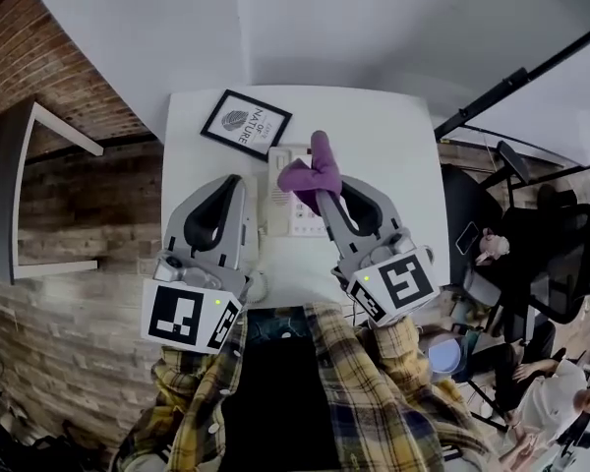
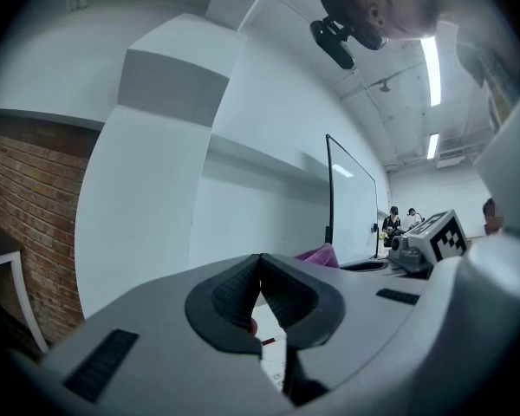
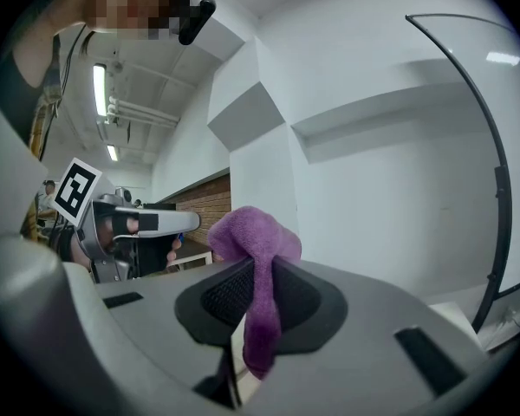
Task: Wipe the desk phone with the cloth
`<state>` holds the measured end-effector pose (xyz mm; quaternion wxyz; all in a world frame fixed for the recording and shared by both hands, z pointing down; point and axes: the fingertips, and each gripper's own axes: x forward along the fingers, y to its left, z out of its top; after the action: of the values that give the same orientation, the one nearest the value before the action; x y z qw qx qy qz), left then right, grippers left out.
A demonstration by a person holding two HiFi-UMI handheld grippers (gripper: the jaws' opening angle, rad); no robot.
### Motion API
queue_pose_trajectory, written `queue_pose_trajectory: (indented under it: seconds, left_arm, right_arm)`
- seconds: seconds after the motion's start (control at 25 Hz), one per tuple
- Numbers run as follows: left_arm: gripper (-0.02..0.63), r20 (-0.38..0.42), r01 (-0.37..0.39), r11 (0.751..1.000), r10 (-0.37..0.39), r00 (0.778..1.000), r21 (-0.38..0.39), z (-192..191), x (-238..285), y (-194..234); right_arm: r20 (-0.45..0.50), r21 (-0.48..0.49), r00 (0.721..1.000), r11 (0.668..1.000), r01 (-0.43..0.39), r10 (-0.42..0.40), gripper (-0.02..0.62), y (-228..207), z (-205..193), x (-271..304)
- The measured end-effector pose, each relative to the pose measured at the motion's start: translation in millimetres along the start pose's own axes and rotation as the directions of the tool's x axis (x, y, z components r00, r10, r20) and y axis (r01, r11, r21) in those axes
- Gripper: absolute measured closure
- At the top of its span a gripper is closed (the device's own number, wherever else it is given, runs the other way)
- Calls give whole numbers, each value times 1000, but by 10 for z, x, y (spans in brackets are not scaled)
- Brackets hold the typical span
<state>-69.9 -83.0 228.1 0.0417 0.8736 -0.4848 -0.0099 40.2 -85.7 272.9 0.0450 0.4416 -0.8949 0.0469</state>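
Right hand-held gripper (image 1: 326, 203): clamped on purple cloth (image 1: 313, 170), over desk phone (image 1: 287, 216). Left hand-held gripper (image 1: 234, 183): jaws together, empty, beside phone.

The white desk phone (image 1: 283, 205) lies flat near the middle of the counter (image 1: 393, 146). The soft purple cloth (image 1: 313, 170) is bunched up over the phone, pinched by the right hand-held gripper (image 1: 323, 203).

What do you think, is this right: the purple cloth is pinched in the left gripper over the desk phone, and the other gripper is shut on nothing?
Wrong gripper. The purple cloth is pinched in the right gripper over the desk phone, and the left gripper is shut on nothing. The right gripper view shows the cloth between its jaws.
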Motion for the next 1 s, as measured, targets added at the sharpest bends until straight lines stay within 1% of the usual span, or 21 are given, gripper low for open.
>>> queue_pose_trajectory:
  seconds: [0.28, 0.4, 0.52, 0.68, 1.0]
  left_arm:
    - [591, -60, 62, 998, -63, 996, -20, -148, 277, 388]
    - [592, -75, 86, 996, -89, 993, -36, -204, 370, 486]
    - [591, -78, 96, 994, -100, 992, -52, -230, 447, 529]
    - [592, -88, 94, 993, -100, 991, -69, -281, 538, 527]
    - [592, -99, 44, 995, -53, 994, -92, -343, 615, 538]
  right_arm:
    - [-36, 16, 997, 998, 66, -65, 534, -125, -60, 439]
    - [-49, 26, 994, 995, 98, -97, 534, -175, -93, 545]
    - [-69, 40, 991, 993, 114, -111, 535, -219, -139, 596]
    - [-99, 47, 989, 993, 111, -106, 534, -289, -211, 629]
    - [-134, 53, 990, 997, 53, -45, 534, -388, -286, 680]
